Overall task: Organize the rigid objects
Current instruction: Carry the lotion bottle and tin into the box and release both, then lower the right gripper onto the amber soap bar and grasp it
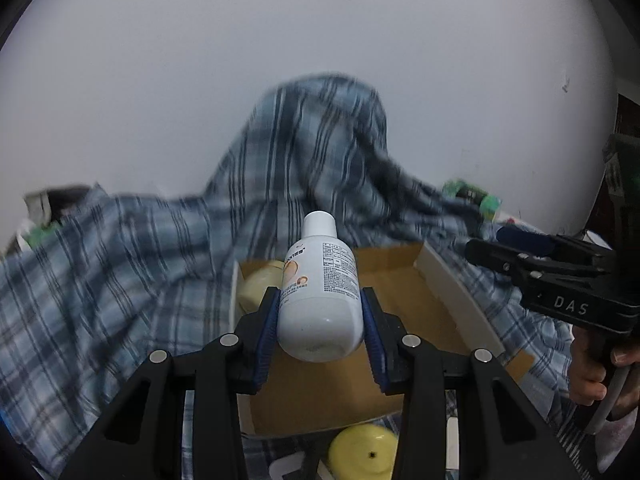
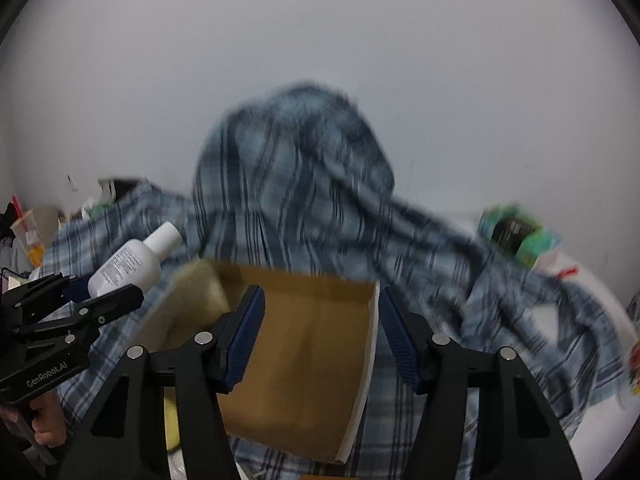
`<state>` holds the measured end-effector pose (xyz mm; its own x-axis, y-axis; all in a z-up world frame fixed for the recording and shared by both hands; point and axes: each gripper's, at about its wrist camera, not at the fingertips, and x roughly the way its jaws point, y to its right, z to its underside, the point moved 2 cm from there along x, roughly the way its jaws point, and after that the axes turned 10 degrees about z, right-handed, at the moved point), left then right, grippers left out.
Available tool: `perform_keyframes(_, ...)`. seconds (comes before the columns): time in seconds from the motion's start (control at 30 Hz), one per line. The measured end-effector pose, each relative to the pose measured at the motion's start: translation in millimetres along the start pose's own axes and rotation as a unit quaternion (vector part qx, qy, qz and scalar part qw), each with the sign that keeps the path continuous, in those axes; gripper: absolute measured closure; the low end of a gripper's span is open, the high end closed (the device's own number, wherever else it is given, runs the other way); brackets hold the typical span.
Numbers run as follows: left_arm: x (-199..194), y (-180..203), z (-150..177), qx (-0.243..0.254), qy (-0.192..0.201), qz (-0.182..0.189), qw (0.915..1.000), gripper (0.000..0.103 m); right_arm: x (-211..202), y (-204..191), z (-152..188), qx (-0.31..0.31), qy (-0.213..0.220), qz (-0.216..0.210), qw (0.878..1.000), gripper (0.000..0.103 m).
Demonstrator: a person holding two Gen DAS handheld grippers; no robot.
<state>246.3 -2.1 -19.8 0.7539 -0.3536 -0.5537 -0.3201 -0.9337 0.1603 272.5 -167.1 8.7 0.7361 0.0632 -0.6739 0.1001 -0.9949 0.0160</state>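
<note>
My left gripper [image 1: 320,296] is shut on a white bottle [image 1: 320,280] with a white cap, held cap forward above an open cardboard box [image 1: 400,292]. A cream-coloured object [image 1: 260,280] lies in the box's far left corner. From the right wrist view the bottle [image 2: 128,264] and left gripper [image 2: 100,286] show at the left. My right gripper [image 2: 322,312] is open and hangs over the box [image 2: 312,340], its pads on either side of the box's white right wall [image 2: 370,344] without touching it. The right gripper [image 1: 492,242] also appears at the right of the left wrist view, held by a hand.
A blue plaid cloth [image 1: 120,260] covers the surface and humps up behind the box. A yellow round object [image 1: 364,452] lies just in front of the box. A green carton [image 2: 516,232] sits at the back right, a drink cup [image 2: 28,240] at the far left. A white wall stands behind.
</note>
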Motion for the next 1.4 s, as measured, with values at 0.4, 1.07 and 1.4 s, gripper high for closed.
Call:
perform_keyframes(0.4, 32, -1, 19, -0.001, -0.046, -0.011, 0.9989, 0.061, 65, -7, 28, -0.023, -0.126, -0.013, 0.992, 0.047)
perform_keyframes(1.07, -47, 27, -12, 0.052, 0.084, -0.063, 0.9931, 0.033, 6, 0, -5, -0.019, -0.037, -0.001, 0.999, 0.02)
perform_keyframes(1.4, -136, 57, -1, 0.06, 0.205, -0.08, 0.9737, 0.017, -105, 9, -4, -0.007, 0.112, 0.012, 0.994, 0.012)
